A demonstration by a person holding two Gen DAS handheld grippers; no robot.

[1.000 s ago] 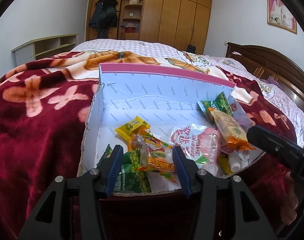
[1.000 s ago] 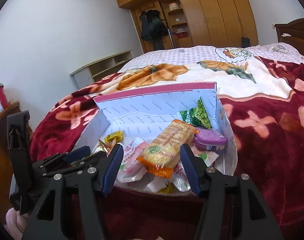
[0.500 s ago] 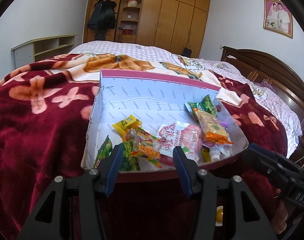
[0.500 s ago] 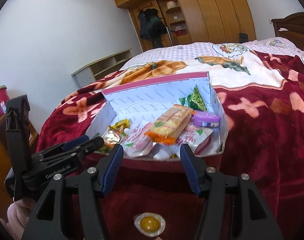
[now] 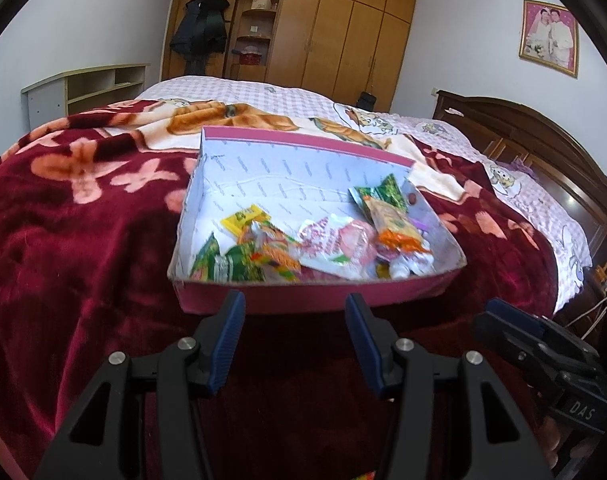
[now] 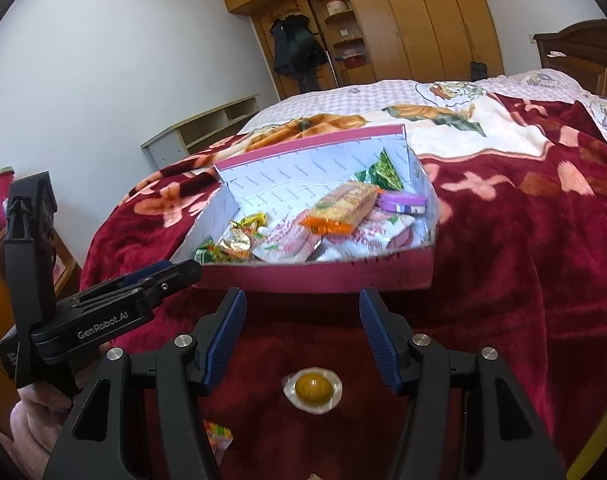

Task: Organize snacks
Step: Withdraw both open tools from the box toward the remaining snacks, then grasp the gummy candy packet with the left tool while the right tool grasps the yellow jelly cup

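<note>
A pink cardboard box (image 5: 311,300) with a white inside sits on the red blanket and holds several snack packets, among them an orange cracker pack (image 5: 391,224) and green packets (image 5: 227,266). The box also shows in the right wrist view (image 6: 315,278). My left gripper (image 5: 295,340) is open and empty, just short of the box's near wall. My right gripper (image 6: 303,336) is open and empty, also short of the box. A clear-wrapped yellow candy (image 6: 312,389) lies on the blanket between the right gripper's fingers. A small colourful packet (image 6: 217,434) lies at the lower left.
The bed carries a red flowered blanket (image 5: 63,240) with a checked sheet behind. A dark wooden headboard (image 5: 543,152) stands at right. Wardrobes (image 5: 343,28) and a low shelf unit (image 5: 83,88) stand against the far walls.
Both grippers have pulled back from over the box toward the bed's near edge. The yellow candy and a small packet on the blanket have come into the right wrist view.
</note>
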